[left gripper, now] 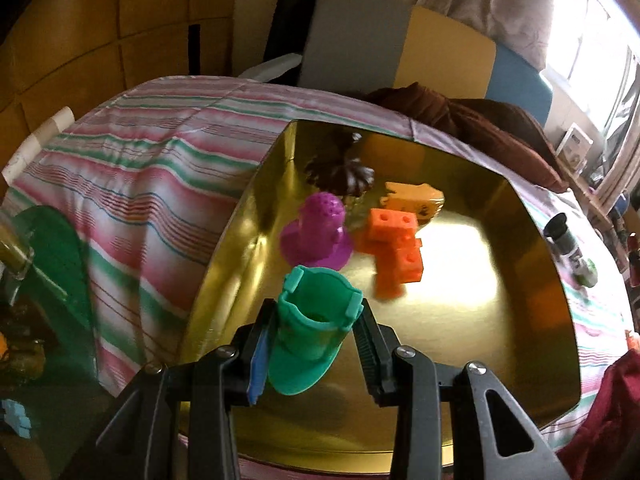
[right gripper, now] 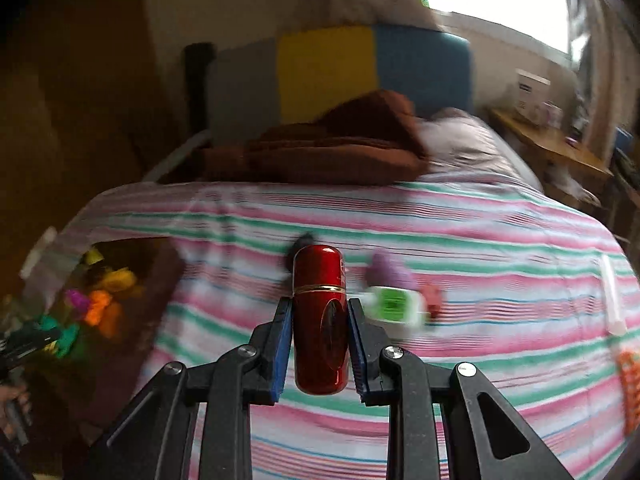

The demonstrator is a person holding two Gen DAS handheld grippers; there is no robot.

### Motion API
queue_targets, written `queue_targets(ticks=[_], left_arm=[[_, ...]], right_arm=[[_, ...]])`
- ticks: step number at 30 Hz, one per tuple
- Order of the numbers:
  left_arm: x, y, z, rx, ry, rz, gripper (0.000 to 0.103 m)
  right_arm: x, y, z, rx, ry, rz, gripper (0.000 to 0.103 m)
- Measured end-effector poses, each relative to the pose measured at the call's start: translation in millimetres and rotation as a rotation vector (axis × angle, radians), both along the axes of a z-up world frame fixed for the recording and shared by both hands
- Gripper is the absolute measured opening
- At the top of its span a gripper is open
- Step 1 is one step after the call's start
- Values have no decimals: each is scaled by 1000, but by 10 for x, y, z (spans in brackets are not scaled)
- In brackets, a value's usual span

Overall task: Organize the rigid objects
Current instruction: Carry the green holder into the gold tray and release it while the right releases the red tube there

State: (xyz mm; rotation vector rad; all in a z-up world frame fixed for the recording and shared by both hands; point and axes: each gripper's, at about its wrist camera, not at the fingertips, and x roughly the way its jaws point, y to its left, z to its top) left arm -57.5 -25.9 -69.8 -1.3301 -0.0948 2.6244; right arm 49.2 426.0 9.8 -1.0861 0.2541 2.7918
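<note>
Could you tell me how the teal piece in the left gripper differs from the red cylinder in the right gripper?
The teal piece is matte, hollow and open-topped with a flared base; the red cylinder is glossy, closed and round-capped with a gold band. The teal piece hangs over the gold tray, the red cylinder over the striped bedspread. Both are clamped between gripper fingers.

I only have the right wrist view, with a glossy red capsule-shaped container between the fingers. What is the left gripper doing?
Observer: The left gripper holds a teal plastic cup-shaped toy with a flared base over a shiny gold metal tray.
Operator: What lies in that tray?
Observer: A purple plastic domed toy, an orange block figure with holes and a yellow-orange toy.
Operator: Anything beside the tray?
Observer: A dark cylindrical bottle lies on the striped bedcover, right of the tray.
</note>
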Motion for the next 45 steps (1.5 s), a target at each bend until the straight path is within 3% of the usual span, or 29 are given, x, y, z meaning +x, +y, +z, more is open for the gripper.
queue_targets(ticks=[5,10,16,19,23,30,37,45], left_arm=[[2,-66,17,8,-8,37,43],[119,-174,166,114,23,61,47],[367,-487,443,219,169,226,51],[413,-523,496,216,193,263,53],[385,-441,455,203,160,242,53],[408,-368,431,172,155,237,53],[420,-493,428,193,156,287,53],[410,-533,411,204,148,303,53]], right_arm=[[-157,-627,25,-30,3,136,26],[-278,-1204,-44,-64,-16,258,26],[-438,-1940,-223,-91,-75,415,26],[-517,-2280,-338,-96,-119,478,26],[-602,-2640,-490,-107,-174,536,26],[-778,-3017,-689,-136,-256,563,26],[-933,-3250,-883,-173,-312,551,26],[-945,-3263,-920,-233,-304,517,33]])
